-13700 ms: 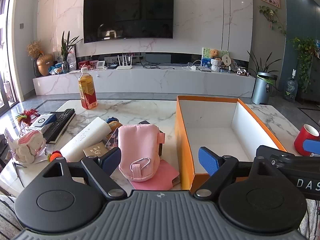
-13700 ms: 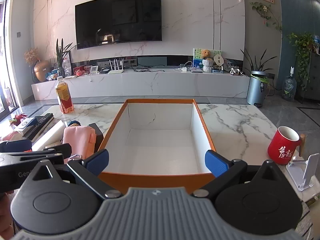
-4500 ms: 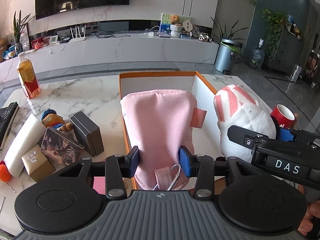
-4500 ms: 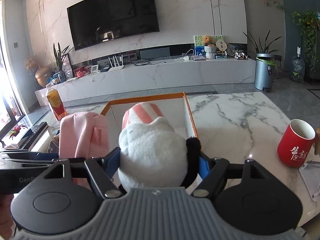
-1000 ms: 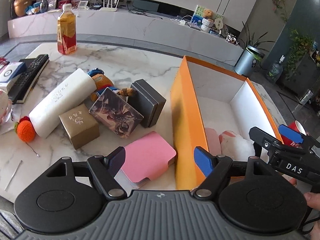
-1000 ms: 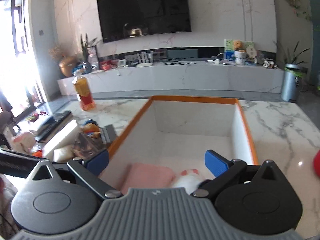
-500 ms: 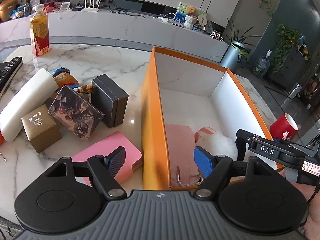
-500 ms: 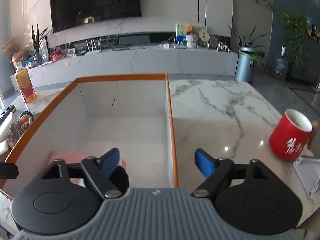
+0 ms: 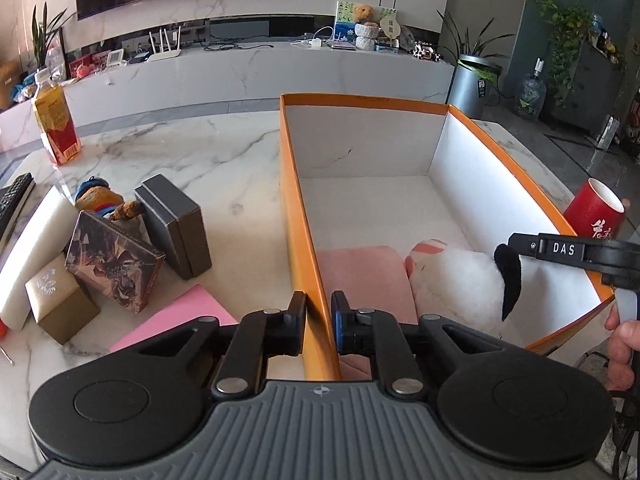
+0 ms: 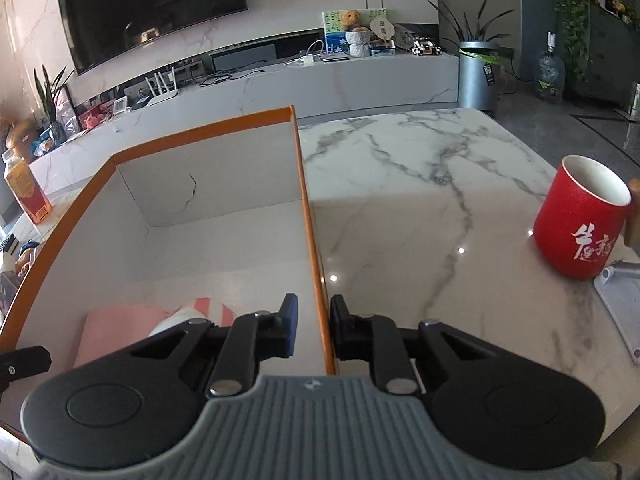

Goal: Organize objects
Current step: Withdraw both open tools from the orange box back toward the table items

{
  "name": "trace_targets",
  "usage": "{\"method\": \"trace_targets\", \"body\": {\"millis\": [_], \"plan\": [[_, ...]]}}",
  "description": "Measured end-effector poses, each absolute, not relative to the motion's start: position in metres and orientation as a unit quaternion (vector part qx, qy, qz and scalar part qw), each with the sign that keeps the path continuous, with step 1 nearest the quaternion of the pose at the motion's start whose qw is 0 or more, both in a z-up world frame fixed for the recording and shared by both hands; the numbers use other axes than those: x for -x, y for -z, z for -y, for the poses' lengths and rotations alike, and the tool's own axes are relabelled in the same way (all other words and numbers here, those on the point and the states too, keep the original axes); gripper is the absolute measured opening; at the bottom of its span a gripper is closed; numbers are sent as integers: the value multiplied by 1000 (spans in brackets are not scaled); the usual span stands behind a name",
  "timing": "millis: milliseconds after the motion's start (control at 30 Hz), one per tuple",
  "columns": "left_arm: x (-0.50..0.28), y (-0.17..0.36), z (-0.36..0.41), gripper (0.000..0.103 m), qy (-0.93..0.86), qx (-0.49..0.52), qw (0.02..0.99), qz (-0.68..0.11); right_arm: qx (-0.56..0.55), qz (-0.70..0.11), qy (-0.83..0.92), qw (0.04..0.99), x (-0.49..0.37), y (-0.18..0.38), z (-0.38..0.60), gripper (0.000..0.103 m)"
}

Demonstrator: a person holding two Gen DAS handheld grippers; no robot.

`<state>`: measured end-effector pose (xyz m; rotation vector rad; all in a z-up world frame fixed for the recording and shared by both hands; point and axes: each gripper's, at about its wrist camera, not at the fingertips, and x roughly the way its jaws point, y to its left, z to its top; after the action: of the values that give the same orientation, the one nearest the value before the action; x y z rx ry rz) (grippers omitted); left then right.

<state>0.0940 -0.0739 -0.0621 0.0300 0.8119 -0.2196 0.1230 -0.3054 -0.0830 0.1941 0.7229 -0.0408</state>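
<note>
1. Straddling the left long wall of the orange-rimmed, white-lined cardboard box [image 9: 294,216], the left tool [image 9: 319,322] shows in the left wrist view with its jaws just closed and clenched on that wall, one pad outside, one inside. The box's long axis runs straight away from the tool toward the far TV wall. Inside it, at the near end, lie the pink fabric pouch [image 9: 362,276] and, beside it, the white plush toy with pink stripes [image 9: 460,280]. Left of the box on the marble counter [image 9: 208,160] sit the grey lidded case [image 9: 176,226] and the pink flat card holder [image 9: 180,316], the latter nearest this tool.

2. Seen from the right wrist view, the right tool [image 10: 313,328] brackets the box's [image 10: 308,216] right long wall. Its jaws have been closing, yet a sliver of gap shows beside each pad, so I judge it not yet gripping. The red ceramic mug [image 10: 580,220] stands well right of the box.

3. Any coming shift of the box would likely follow its long axis, both hands sharing the near end.
</note>
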Motion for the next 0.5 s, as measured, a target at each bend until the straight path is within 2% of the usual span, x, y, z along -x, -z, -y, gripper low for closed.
{"method": "trace_targets", "body": {"millis": [67, 133, 200, 267, 333, 367, 400, 467, 500], "plan": [[-93, 62, 85, 16, 98, -15, 915, -392, -130, -348, 23, 928, -125, 82, 322, 21], [-92, 62, 91, 19, 85, 1, 916, -392, -159, -343, 11, 926, -124, 80, 334, 29], [-89, 58, 93, 32, 87, 3, 920, -383, -166, -332, -5, 928, -119, 75, 338, 38], [-81, 50, 95, 64, 100, -17, 928, -358, -167, -301, -5, 939, -108, 66, 336, 40], [-74, 40, 91, 76, 86, -26, 937, -338, -152, -259, 3, 954, -96, 52, 330, 53], [-71, 35, 88, 76, 70, -22, 938, -339, -131, -241, 4, 962, -91, 42, 323, 67], [-70, 29, 81, 76, 56, -11, 938, -342, -109, -227, 0, 968, -88, 35, 315, 74], [-67, 21, 65, 82, 52, 7, 936, -348, -71, -199, -29, 977, -78, 22, 295, 77], [-66, 17, 56, 83, 53, 11, 935, -350, -58, -189, -50, 979, -74, 17, 284, 83]]}}
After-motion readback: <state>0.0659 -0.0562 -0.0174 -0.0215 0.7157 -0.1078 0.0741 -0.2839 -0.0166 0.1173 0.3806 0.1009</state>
